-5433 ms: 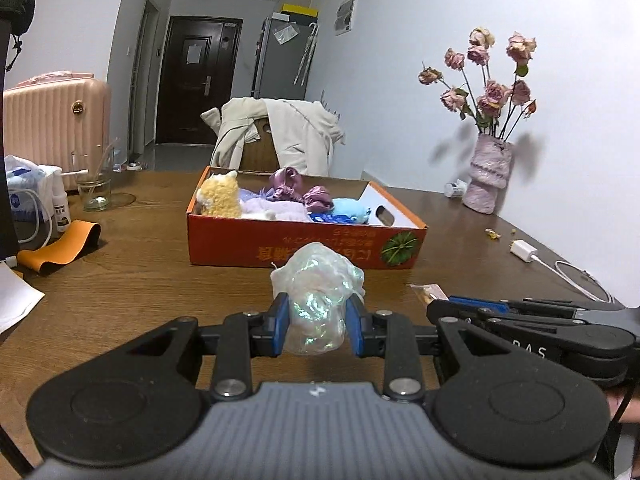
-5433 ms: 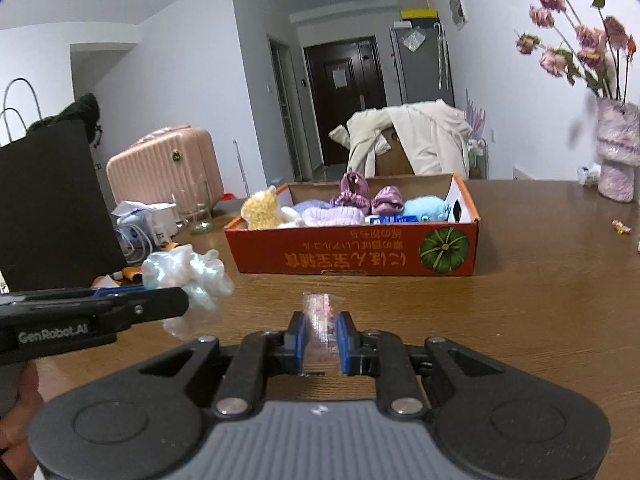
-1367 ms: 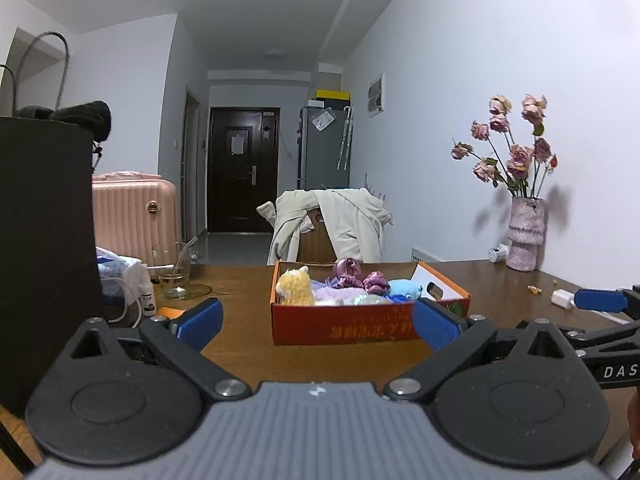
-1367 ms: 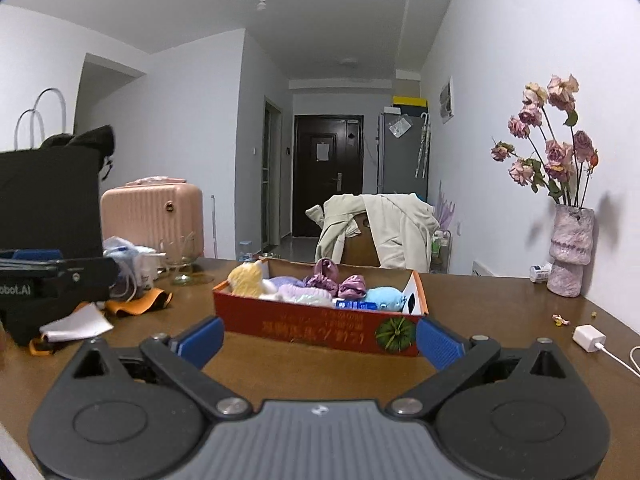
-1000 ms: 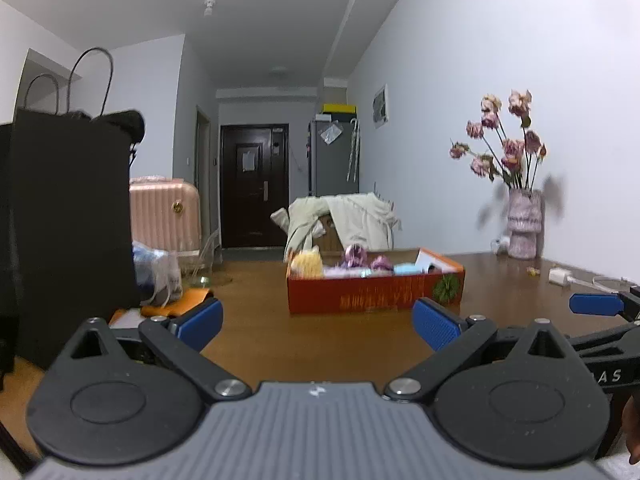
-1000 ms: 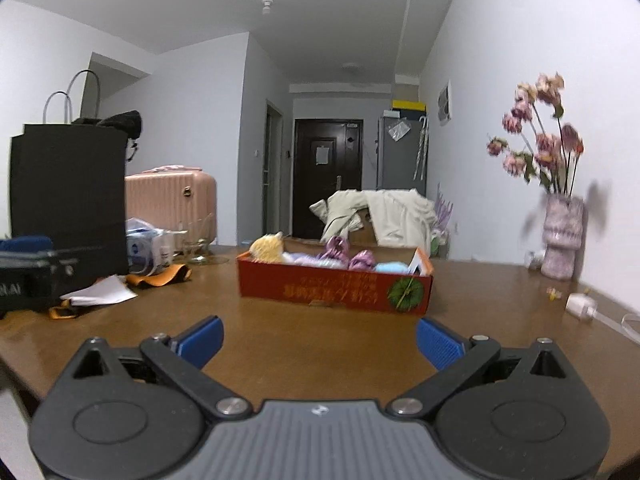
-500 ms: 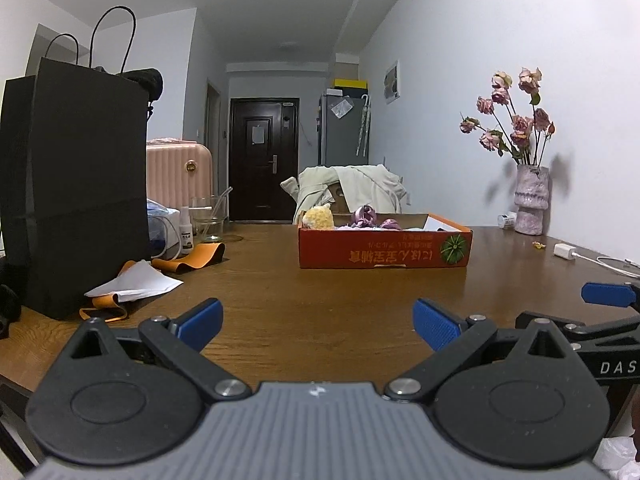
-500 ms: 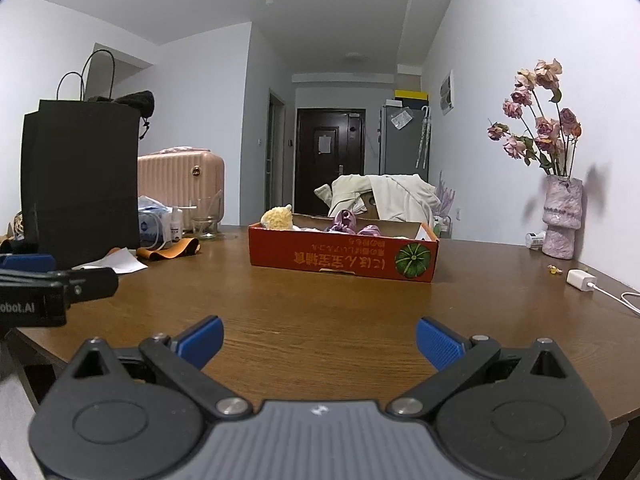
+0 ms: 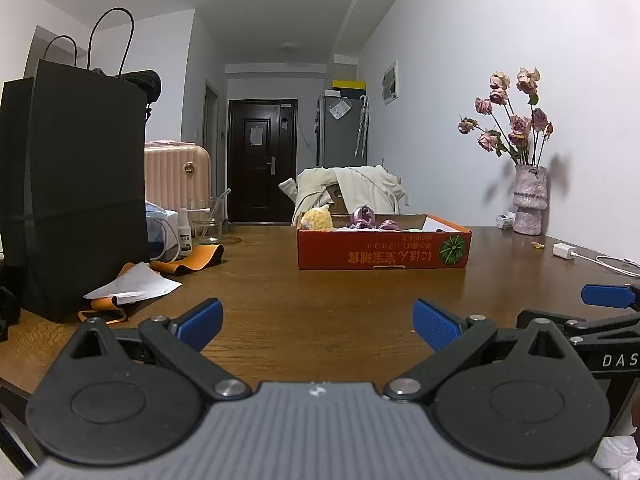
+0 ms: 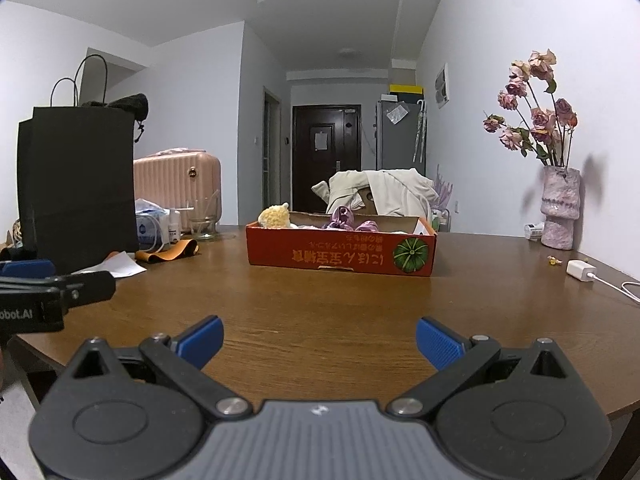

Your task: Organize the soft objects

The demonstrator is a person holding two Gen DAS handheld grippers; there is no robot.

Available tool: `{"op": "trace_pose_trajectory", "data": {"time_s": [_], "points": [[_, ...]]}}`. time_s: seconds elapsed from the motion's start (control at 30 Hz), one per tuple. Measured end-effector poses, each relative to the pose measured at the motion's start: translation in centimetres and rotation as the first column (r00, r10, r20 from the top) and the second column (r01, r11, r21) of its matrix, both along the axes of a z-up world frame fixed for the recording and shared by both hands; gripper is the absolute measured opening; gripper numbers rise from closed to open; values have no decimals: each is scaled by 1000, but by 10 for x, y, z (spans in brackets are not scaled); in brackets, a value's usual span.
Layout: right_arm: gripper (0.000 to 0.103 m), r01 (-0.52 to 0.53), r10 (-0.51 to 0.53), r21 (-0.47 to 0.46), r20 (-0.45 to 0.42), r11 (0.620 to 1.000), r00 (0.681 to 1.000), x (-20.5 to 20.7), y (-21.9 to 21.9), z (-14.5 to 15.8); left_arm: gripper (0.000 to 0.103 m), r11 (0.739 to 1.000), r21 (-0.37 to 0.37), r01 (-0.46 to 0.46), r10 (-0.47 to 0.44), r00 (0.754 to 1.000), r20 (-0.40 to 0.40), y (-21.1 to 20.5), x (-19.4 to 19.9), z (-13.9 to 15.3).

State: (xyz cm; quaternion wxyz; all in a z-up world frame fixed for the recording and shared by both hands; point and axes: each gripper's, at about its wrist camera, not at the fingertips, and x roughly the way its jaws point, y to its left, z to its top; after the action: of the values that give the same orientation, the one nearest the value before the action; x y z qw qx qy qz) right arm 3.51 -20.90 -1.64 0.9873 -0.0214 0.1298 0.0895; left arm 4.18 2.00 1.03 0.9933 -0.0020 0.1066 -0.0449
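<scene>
Left claw [image 9: 318,325]: wide apart, holding nothing.
Right claw [image 10: 319,342]: wide apart, holding nothing.
Soft toys: in the orange box [image 10: 340,254], mid worktop [image 10: 320,304], well away from both claws.
Yellow fluffy toy [image 10: 274,215]: looks light and squishy; pinch its middle gently.

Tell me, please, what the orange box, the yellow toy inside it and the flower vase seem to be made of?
The orange box looks like matt printed cardboard, with thin folded walls. The yellow toy seems fuzzy plush or yarn, judging by its nubbly surface. The flower vase looks like rough mottled ceramic or stone; which one is unclear.
</scene>
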Motion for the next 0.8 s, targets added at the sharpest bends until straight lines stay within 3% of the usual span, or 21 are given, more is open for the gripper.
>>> {"op": "trace_pose_trajectory", "data": {"time_s": [0.8], "points": [[103, -6, 6, 18, -3, 1000, 1000, 0, 0, 0, 103, 1000, -4, -4, 4, 1000, 2, 1, 0, 1]]}}
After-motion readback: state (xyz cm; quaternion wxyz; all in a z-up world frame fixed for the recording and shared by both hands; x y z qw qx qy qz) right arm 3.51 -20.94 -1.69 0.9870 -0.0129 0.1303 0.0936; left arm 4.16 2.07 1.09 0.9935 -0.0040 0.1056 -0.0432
